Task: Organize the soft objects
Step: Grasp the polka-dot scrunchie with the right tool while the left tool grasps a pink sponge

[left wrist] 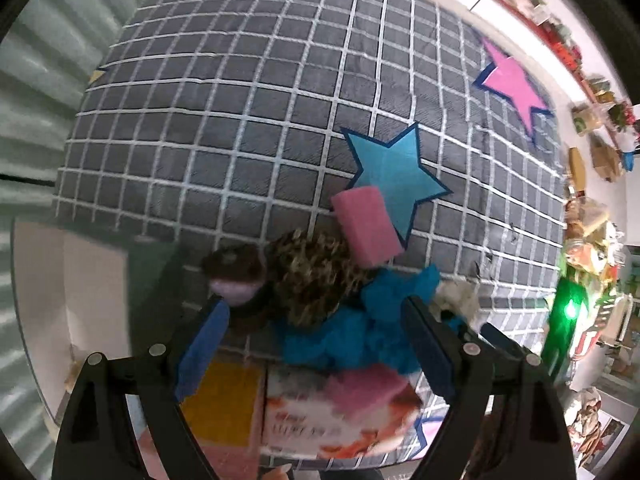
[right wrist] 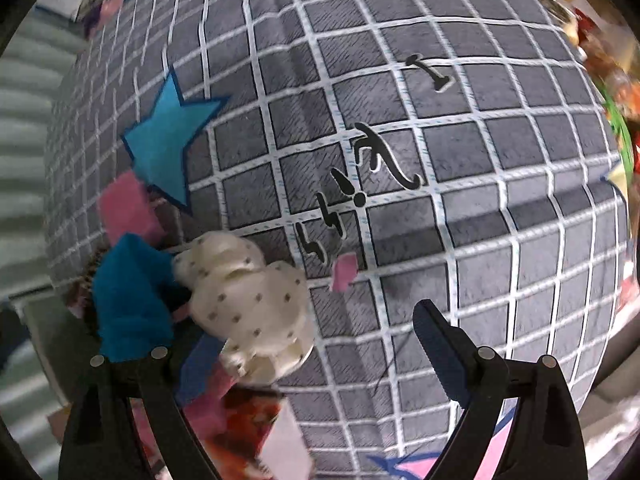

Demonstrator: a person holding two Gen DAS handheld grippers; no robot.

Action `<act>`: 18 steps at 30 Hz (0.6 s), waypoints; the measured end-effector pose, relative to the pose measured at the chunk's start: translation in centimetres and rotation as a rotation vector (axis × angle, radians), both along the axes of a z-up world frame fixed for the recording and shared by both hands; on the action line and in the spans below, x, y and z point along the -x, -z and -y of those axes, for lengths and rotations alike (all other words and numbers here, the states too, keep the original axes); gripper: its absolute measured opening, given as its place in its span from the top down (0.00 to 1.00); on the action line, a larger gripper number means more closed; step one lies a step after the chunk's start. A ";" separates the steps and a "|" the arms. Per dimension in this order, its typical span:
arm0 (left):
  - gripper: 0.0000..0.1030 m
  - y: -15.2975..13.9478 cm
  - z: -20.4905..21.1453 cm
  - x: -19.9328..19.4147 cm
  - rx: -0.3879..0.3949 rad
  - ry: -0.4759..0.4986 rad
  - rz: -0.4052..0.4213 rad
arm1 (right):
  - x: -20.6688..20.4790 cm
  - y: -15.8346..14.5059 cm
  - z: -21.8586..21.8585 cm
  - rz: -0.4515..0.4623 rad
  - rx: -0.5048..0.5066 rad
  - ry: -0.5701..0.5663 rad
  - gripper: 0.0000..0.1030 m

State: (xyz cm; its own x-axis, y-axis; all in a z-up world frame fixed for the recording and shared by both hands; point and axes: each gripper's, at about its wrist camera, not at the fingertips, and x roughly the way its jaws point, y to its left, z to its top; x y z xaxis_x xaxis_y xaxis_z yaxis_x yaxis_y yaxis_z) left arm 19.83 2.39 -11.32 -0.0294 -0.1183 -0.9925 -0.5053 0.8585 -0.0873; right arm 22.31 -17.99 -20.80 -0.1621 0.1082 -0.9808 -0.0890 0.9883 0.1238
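While both cams look down on the grey grid cloth (left wrist: 248, 128), the soft stuff sits bunched in one pile.

Left wrist view: left gripper (left wrist: 316, 356) w/ jaws spread wide, nothing betw the pads, gripping nothing. Blue pad fingers at approx 7 and 5 o'clock of frame. Directly betw/ahead of them: blue fuzzy cloth (left wrist: 360, 332), touching a leopard-print plush (left wrist: 312, 276) at its 11 o'clock. Brown plush w/ pale pink part (left wrist: 236, 276) just left of the leopard one. Pink sponge (left wrist: 366, 228) at 12 o'clock of the pile, overlapping the blue star (left wrist: 394, 172) printed on the cloth. Pink star (left wrist: 516, 84) well apart at 2 o'clock. Below the pile, at 6 o'clock, a printed box (left wrist: 332, 420) w/ a second pink sponge (left wrist: 368, 392) on it; yellow sponge (left wrist: 224, 396) beside it at 7 o'clock. Image blurred here.

Right wrist view: right gripper (right wrist: 316, 364) also wide open, holding nothing. White spotted plush (right wrist: 252, 304) just inside the left finger, at 8 o'clock from centre. Blue fuzzy cloth touching it at its 9 o'clock; pink sponge above that, by the blue star. Small pink scrap (right wrist: 343, 272) just right of the plush, lying on the cloth apart from it. Black scribble marks (right wrist: 360, 184) at centre.
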 end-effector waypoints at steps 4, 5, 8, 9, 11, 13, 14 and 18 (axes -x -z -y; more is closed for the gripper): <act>0.13 3.1 0.8 -2.5 0.016 0.022 -0.051 | -1.0 0.7 0.8 0.023 0.060 -0.037 0.10; 0.13 4.0 1.0 -3.0 0.027 0.023 -0.069 | -1.3 0.7 1.4 0.026 0.070 -0.036 0.10; 0.13 6.1 1.5 -3.9 0.037 0.023 -0.114 | -2.3 0.6 3.8 0.049 0.103 -0.013 0.10; 0.13 6.7 1.6 -4.1 0.035 0.027 -0.125 | -2.6 0.5 4.6 0.054 0.114 -0.005 0.10; 0.13 7.6 2.0 -4.5 0.025 0.043 -0.147 | -3.1 0.5 6.3 0.056 0.137 0.012 0.10; 0.13 8.4 2.5 -4.9 0.015 0.061 -0.167 | -3.6 0.5 8.4 0.055 0.156 0.044 0.10; 0.13 8.6 2.7 -5.0 0.013 0.067 -0.173 | -3.8 0.3 9.4 0.055 0.162 0.063 0.10; 0.13 9.3 3.2 -5.4 0.005 0.073 -0.192 | -3.9 -1.3 12.3 0.080 0.114 0.139 0.10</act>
